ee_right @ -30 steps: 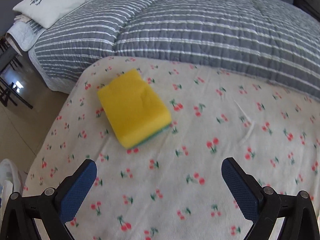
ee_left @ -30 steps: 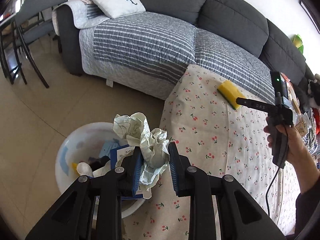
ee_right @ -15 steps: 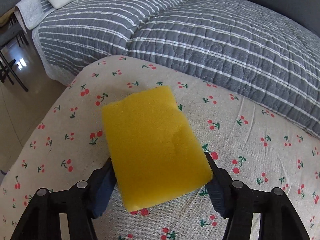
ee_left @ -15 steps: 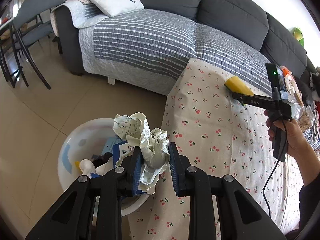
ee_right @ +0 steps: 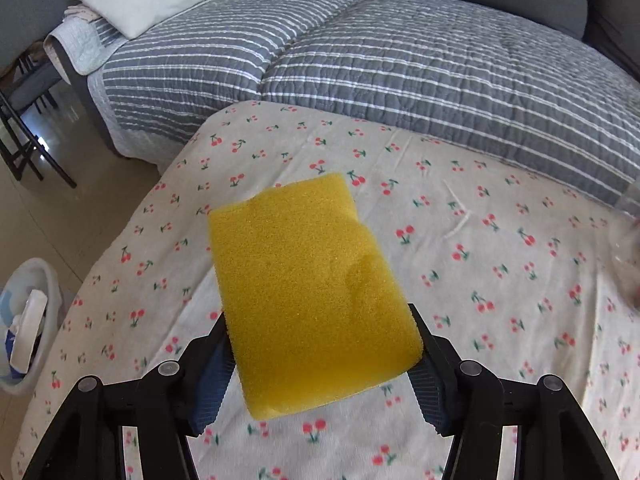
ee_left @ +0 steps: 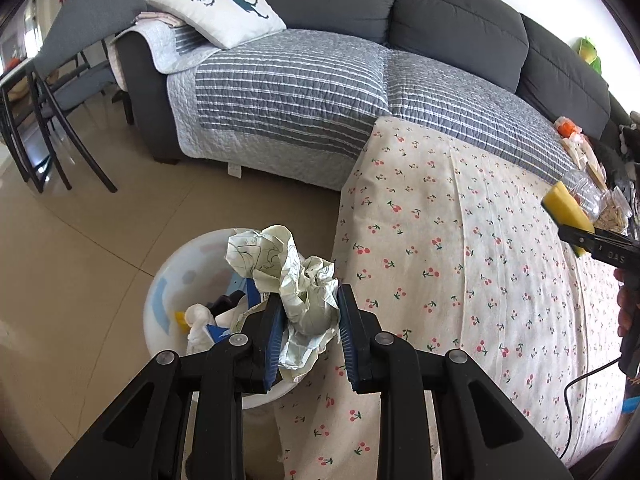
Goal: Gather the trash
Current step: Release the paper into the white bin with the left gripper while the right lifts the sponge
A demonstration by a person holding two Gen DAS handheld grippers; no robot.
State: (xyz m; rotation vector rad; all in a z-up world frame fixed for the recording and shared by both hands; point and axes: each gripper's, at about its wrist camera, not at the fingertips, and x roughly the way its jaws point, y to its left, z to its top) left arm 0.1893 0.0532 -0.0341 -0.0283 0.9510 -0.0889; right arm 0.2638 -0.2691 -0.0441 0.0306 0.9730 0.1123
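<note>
My left gripper is shut on a crumpled ball of printed paper and holds it over the near rim of a white trash bin on the floor, beside the table edge. The bin holds blue-and-white packaging and tissue. My right gripper is shut on a yellow sponge and holds it lifted above the cherry-print tablecloth. The sponge and the right gripper also show at the right edge of the left wrist view. The bin shows at the left edge of the right wrist view.
A grey sofa with a striped quilt and a deer pillow stands behind the table. Dark chairs stand at the left on the tiled floor. A clear plastic bottle and snack packets lie at the table's far right.
My right gripper closed on the yellow sponge and lifted it off the tablecloth, moving back to the right. My left gripper kept its hold on the paper and shifted slightly over the bin.
</note>
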